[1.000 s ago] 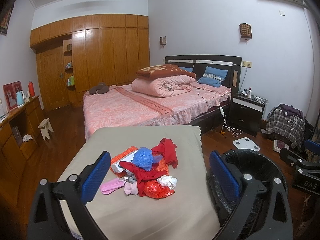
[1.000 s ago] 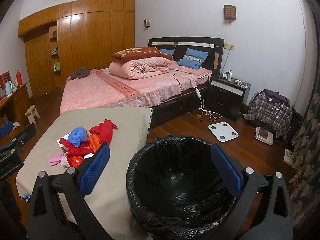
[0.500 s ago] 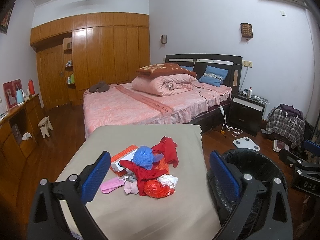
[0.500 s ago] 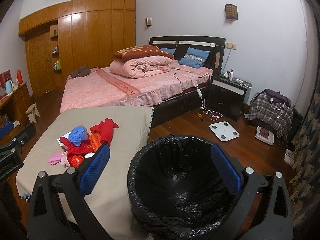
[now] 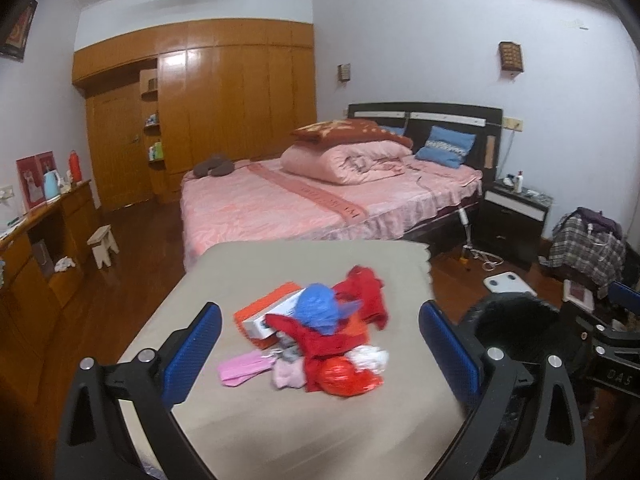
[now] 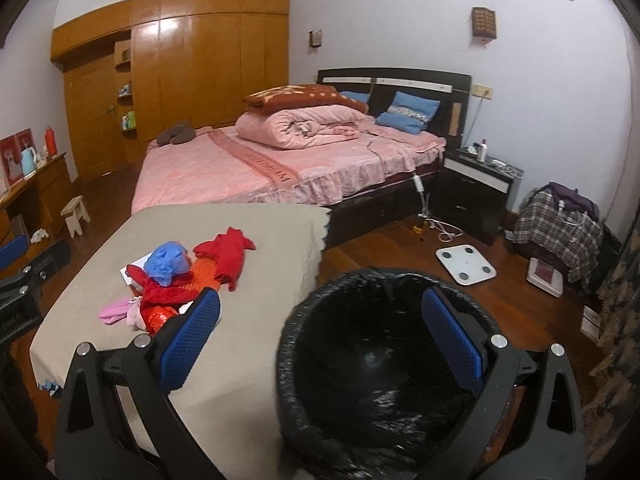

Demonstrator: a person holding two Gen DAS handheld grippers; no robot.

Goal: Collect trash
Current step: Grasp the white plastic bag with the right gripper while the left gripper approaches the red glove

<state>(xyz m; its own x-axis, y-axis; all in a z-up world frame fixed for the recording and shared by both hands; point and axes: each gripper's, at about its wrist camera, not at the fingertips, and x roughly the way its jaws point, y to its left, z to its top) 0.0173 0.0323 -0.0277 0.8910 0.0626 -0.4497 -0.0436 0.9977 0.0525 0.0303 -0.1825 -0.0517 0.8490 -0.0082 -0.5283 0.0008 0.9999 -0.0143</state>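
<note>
A pile of trash lies on the beige-covered table [image 5: 320,432]: a blue plastic bag [image 5: 318,308], red cloth [image 5: 366,294], a shiny red wrapper [image 5: 344,376], white tissue [image 5: 370,358], a pink scrap [image 5: 240,366] and a white box [image 5: 262,324] on an orange mat. My left gripper [image 5: 320,352] hangs open above the table's near end, short of the pile. My right gripper [image 6: 320,340] stands open over the black-lined trash bin [image 6: 380,380], empty. The same blue plastic bag [image 6: 168,264] tops the pile in the right wrist view, left of that gripper.
The trash bin [image 5: 516,320] stands on the wood floor right of the table. Behind the table is a pink bed [image 5: 320,204], with a nightstand [image 5: 512,220], a white scale [image 6: 466,264] and a plaid bag [image 6: 558,232] to its right. A wooden desk [image 5: 44,248] and stool [image 5: 103,244] stand left.
Both views have slid a little to the right, so both grippers have swung slightly left. The pile now sits more centred between the left fingers. Both grippers stay open.
</note>
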